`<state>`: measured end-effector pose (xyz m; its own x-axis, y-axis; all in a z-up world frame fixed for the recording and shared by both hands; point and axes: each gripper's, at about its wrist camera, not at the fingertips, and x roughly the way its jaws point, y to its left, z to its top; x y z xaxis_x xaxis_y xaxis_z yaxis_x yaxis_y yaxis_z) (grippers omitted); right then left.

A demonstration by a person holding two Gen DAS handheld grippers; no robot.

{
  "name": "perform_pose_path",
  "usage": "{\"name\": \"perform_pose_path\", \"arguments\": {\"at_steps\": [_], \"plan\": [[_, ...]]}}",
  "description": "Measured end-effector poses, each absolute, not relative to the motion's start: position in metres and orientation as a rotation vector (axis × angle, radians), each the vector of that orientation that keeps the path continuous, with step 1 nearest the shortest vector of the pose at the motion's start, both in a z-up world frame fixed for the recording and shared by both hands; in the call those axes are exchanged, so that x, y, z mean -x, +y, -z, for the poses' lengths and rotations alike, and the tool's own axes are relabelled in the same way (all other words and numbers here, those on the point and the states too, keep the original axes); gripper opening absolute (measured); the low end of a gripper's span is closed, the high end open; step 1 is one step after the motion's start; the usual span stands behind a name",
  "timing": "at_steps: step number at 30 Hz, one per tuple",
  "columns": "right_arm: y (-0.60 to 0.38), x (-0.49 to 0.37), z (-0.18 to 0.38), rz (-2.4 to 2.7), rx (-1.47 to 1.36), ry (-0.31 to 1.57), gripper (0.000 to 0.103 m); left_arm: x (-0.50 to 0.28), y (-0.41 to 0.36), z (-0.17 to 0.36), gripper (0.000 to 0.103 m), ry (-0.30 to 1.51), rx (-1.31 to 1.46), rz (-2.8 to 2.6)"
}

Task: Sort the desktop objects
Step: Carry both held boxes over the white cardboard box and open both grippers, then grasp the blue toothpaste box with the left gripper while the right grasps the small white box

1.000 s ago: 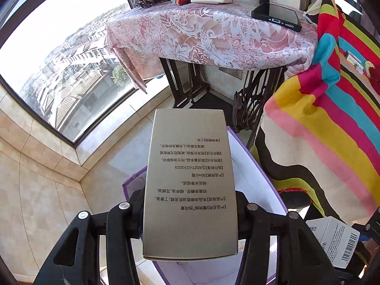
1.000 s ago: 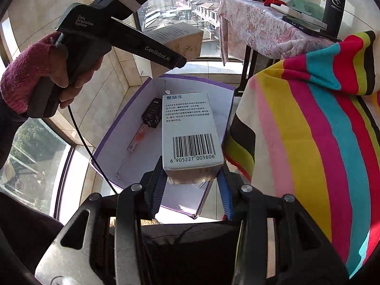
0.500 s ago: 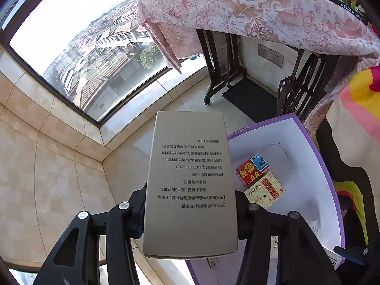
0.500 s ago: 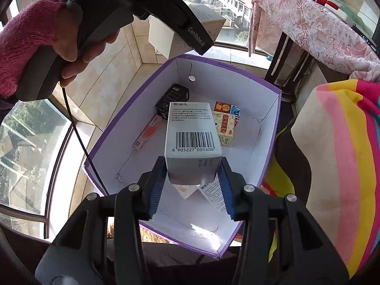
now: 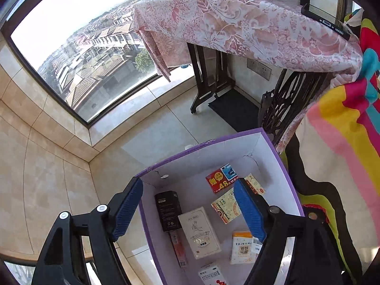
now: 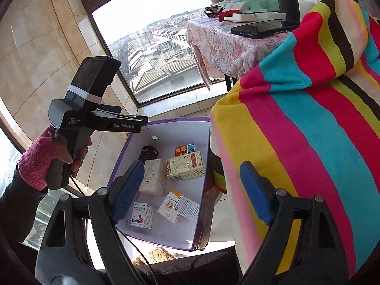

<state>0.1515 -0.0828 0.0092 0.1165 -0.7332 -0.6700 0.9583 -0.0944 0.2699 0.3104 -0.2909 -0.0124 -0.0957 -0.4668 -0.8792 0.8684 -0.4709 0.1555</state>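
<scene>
Sorting is looking well along: the purple box (image 5: 280,156), filling the lower middle of both views, is holding several small cartons (image 6: 185,166). Both the left gripper (image 5: 190,207) and right gripper (image 6: 192,190) are hanging wide open and empty above it, while a phone (image 6: 258,29) is waiting on the pink table (image 6: 220,45), upper right.

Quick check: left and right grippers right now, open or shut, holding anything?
Left gripper: jaws open, empty, above the purple box.
Right gripper: jaws open, empty.
</scene>
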Motion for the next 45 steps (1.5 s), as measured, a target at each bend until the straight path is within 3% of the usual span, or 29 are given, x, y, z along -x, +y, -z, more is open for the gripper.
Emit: {"name": "perform_pose_path", "arguments": {"at_steps": [4, 9, 14, 20, 28, 33, 34, 35, 37, 44, 45], "plan": [[-0.047, -0.111, -0.018, 1.569, -0.885, 0.247, 0.085, -0.255, -0.248, -0.014, 0.08, 0.541, -1.142, 1.967], [0.026, -0.062, -0.037, 1.803, -0.852, 0.254, 0.085, -0.158, -0.171, -0.042, 0.082, 0.487, -1.204, 2.283], [0.124, 0.011, -0.038, 2.034, -0.897, 0.144, 0.094, -0.051, -0.096, -0.043, 0.083, 0.42, -1.371, 2.504], [0.251, 0.108, -0.025, 2.477, -1.095, 0.204, 0.094, 0.07, -0.016, -0.032, 0.083, 0.131, -1.468, 2.703], [0.378, 0.222, -0.025, 2.832, -1.347, 0.026, 0.094, 0.189, 0.035, -0.012, 0.083, -0.393, -1.483, 2.714], [0.389, 0.269, -0.008, 2.808, -1.42, -0.026, 0.094, 0.216, 0.045, -0.003, 0.083, -0.468, -1.51, 2.709], [0.388, 0.272, -0.005, 2.815, -1.408, -0.011, 0.084, 0.22, 0.045, -0.002, 0.083, -0.476, -1.499, 2.702], [0.387, 0.272, -0.002, 2.833, -1.411, 0.0, 0.055, 0.223, 0.043, -0.002, 0.083, -0.475, -1.487, 2.704], [0.385, 0.272, -0.005, 2.865, -1.386, 0.016, 0.043, 0.23, 0.039, -0.001, 0.083, -0.441, -1.501, 2.719], [0.382, 0.287, -0.008, 2.839, -1.378, 0.039, 0.044, 0.249, 0.025, 0.003, 0.082, -0.278, -1.526, 2.77], [0.382, 0.29, -0.009, 2.839, -1.379, 0.039, 0.044, 0.247, 0.026, 0.003, 0.074, -0.257, -1.516, 2.787]]}}
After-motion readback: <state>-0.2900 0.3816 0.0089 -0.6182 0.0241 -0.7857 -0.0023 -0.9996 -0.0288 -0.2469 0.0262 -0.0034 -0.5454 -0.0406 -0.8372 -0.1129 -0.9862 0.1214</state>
